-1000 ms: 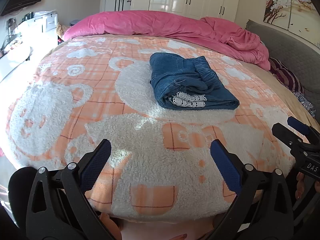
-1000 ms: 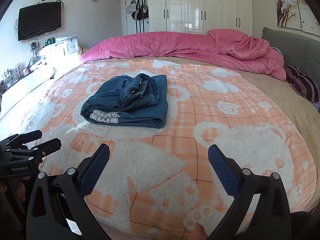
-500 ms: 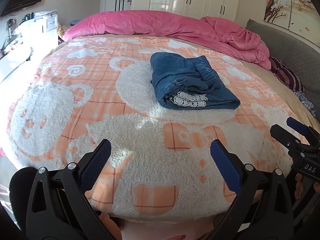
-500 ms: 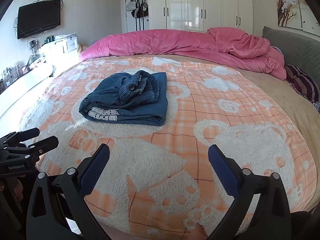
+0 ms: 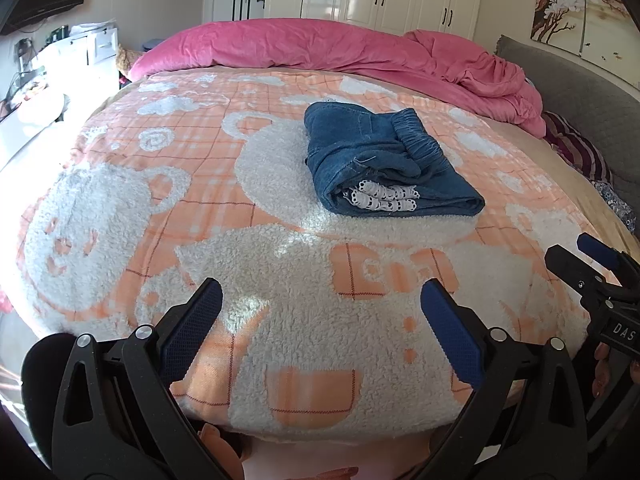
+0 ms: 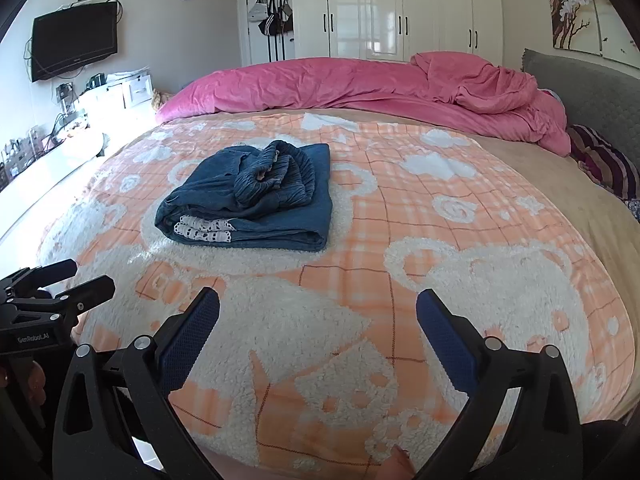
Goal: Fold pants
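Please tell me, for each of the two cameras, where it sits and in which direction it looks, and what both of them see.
Left wrist: sits on the left gripper, low at the bed's near edge, facing the folded jeans; own open fingers show, with the right gripper at right.
Right wrist: sits on the right gripper, facing likewise; left gripper shows at left.
Shared: jeans, orange blanket, pink duvet, white wardrobe.

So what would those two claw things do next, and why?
Probably nothing more than pull away: the denim pants already lie folded in a compact bundle on the blanket, and both the left gripper and right gripper are open, empty, well short of them.
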A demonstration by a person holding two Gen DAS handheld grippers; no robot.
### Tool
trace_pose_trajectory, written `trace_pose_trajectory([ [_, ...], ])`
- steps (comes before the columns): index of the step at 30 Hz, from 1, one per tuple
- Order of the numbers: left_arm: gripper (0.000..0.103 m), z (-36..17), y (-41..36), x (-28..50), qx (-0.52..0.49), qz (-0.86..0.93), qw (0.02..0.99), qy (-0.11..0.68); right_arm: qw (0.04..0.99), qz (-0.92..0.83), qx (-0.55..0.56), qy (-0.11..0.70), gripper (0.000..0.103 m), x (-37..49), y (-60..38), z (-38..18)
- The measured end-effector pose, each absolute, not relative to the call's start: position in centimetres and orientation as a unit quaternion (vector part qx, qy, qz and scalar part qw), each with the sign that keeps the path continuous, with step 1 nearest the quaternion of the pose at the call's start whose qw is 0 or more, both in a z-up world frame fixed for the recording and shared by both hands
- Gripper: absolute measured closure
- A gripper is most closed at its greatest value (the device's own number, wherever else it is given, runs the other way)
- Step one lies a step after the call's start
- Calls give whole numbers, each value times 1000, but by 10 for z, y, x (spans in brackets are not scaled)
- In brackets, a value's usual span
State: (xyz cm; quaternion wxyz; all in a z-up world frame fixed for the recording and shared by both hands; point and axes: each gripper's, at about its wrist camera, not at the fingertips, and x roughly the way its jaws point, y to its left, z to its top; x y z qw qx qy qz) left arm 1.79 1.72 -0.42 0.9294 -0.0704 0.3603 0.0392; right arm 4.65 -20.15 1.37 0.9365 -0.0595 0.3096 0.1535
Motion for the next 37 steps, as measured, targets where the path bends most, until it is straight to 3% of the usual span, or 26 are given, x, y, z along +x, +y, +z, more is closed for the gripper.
trace_pose_trajectory([
  [20, 9, 2, 16, 18, -59, 36, 935, 349, 936, 133, -51, 323, 5, 56, -210, 10],
  [25, 9, 12, 26, 28, -64, 35, 929, 362, 929, 95, 1, 356, 5, 103, -248, 21],
  [30, 9, 31, 94, 71, -86, 94, 925, 357, 923, -19, 47, 380, 5, 178, -342, 42],
  [37, 9, -8, 239, 170, -82, 260, 860, 431, 895, -155, 52, 415, 5, 263, -455, 9],
])
